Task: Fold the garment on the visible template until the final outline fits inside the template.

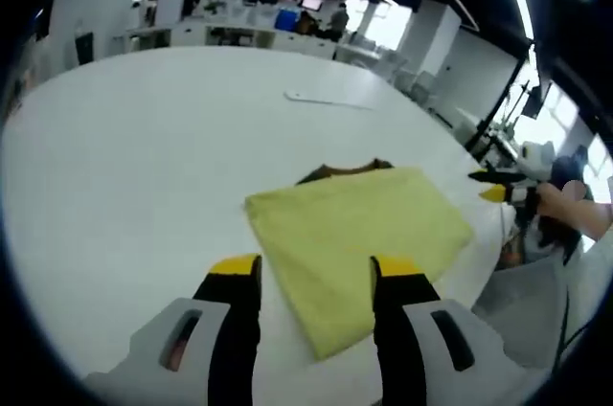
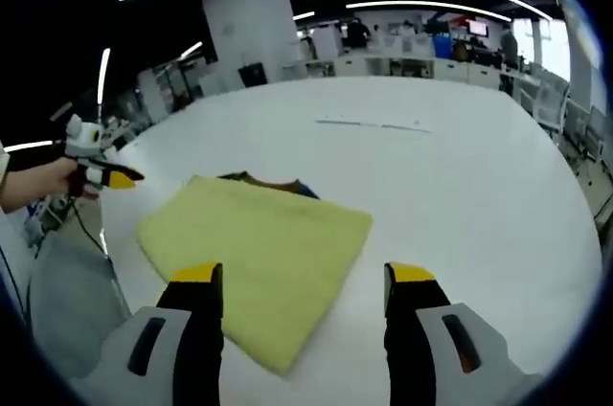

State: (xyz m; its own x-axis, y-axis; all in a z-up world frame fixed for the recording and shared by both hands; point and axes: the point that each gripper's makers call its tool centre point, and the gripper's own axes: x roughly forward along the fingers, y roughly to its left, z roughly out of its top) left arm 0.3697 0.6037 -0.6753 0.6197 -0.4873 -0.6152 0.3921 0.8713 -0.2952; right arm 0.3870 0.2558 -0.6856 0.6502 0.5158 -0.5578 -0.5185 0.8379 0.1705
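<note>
Currently both tools hovering over big white table (image 1: pixel 144 157), nothing grasped. Left gripper (image 1: pixel 316 272) jaws spread wide, yellow tips apart, empty, seen from behind in left gripper view; near jaw tips just above near edge of yellow garment (image 1: pixel 359 238). Same garment (image 2: pixel 254 253) in right gripper view, folded into compact rough rectangle, lying flat on tabletop, one corner pointing toward camera. Dark brown template (image 1: pixel 345 170) peeking out along far edge of garment only, mostly covered; same dark sliver (image 2: pixel 268 180) at far edge in right gripper view, bluish bit at its right end. Cannot tell whether whole outline sits inside template, too much hidden. Right gripper (image 2: pixel 302 281) jaws also released, wide gap, left tip over garment edge, right tip over bare table (image 2: pixel 460 167). Right gripper also visible at right side of left gripper view (image 1: pixel 490 186), off past table edge, held by a hand (image 1: pixel 565 200), well apart from garment. Left gripper likewise at left side of right gripper view (image 2: pixel 120 177), held by a hand (image 2: pixel 48 181), beside table edge. Thin pale strip (image 1: pixel 326 100) lying farther out on table, well apart from garment. Office desks and ceiling lights in background.
</note>
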